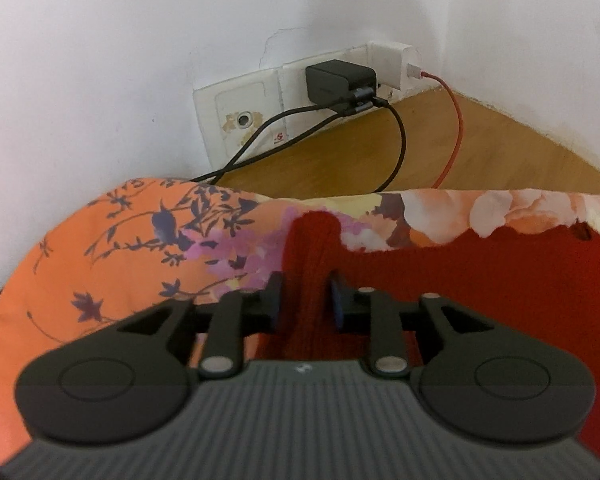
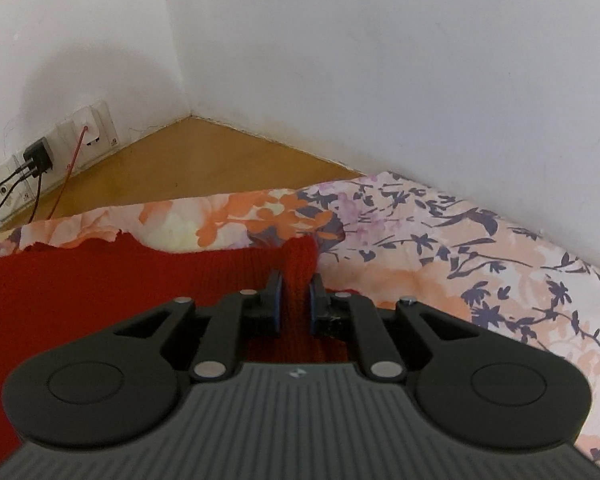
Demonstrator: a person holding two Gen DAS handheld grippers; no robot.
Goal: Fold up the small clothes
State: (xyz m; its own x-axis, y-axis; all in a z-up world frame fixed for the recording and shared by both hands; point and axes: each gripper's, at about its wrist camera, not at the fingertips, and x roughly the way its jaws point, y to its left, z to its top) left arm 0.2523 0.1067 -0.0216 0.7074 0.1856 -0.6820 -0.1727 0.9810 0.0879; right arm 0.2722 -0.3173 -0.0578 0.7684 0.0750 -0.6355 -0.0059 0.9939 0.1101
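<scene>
A red knitted garment (image 1: pixel 480 280) lies spread on a floral orange and pink bedsheet (image 1: pixel 120 248). My left gripper (image 1: pixel 306 300) is shut on a bunched corner of the red garment, which stands up between its fingers. In the right wrist view my right gripper (image 2: pixel 296 300) is shut on another bunched corner of the red garment (image 2: pixel 100 280), at its right edge over the floral bedsheet (image 2: pixel 460 248). The cloth stretches between the two grippers.
A white wall stands close behind. A wall socket plate (image 1: pixel 236 120) holds a black charger (image 1: pixel 340 82) and a white plug (image 1: pixel 396 64), with black cables and a red cable (image 1: pixel 454 128) trailing over a wooden ledge (image 1: pixel 480 148). The ledge corner also shows in the right wrist view (image 2: pixel 196 160).
</scene>
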